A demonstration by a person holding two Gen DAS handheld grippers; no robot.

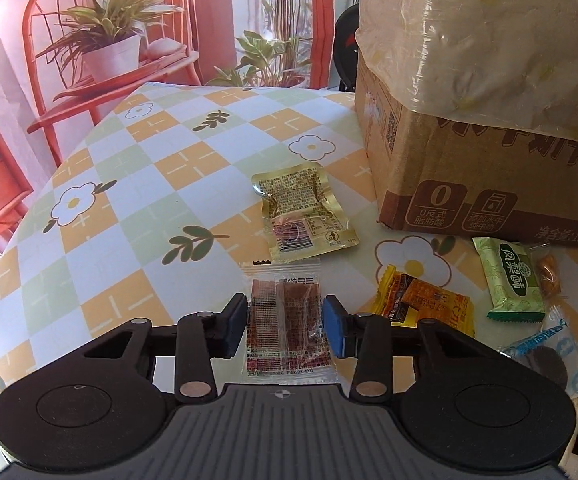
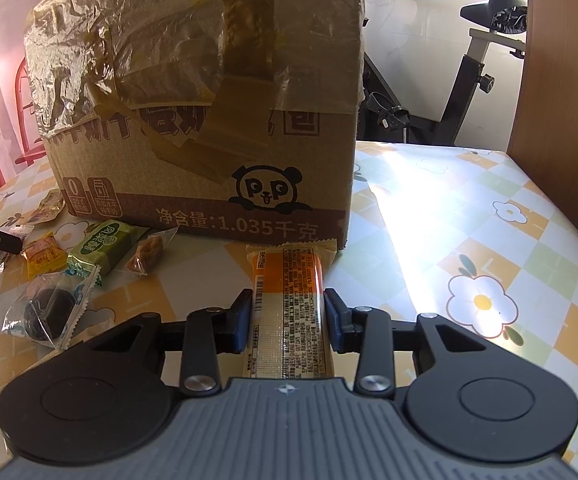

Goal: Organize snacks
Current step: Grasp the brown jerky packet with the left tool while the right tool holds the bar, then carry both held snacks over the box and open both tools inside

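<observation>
My left gripper (image 1: 285, 320) has its pads against both sides of a clear packet of brown snack bars (image 1: 285, 316) on the checked tablecloth. A gold foil packet (image 1: 303, 212) lies just beyond it. My right gripper (image 2: 288, 314) is closed on a long orange and white snack bar (image 2: 287, 304) whose far end touches the cardboard box (image 2: 209, 120). Loose snacks lie between the grippers: a green packet (image 1: 515, 280) (image 2: 101, 248), a yellow-orange packet (image 1: 425, 304) (image 2: 45, 258), a dark round cookie in clear wrap (image 2: 47, 312) (image 1: 549, 360) and a small brown candy (image 2: 147, 256).
The large taped cardboard box (image 1: 469, 100) stands at the table's back. The tablecloth (image 1: 149, 200) (image 2: 489, 220) ends in a rounded edge at left and right. An exercise bike (image 2: 469, 72) and a wooden panel (image 2: 565, 60) stand behind the table.
</observation>
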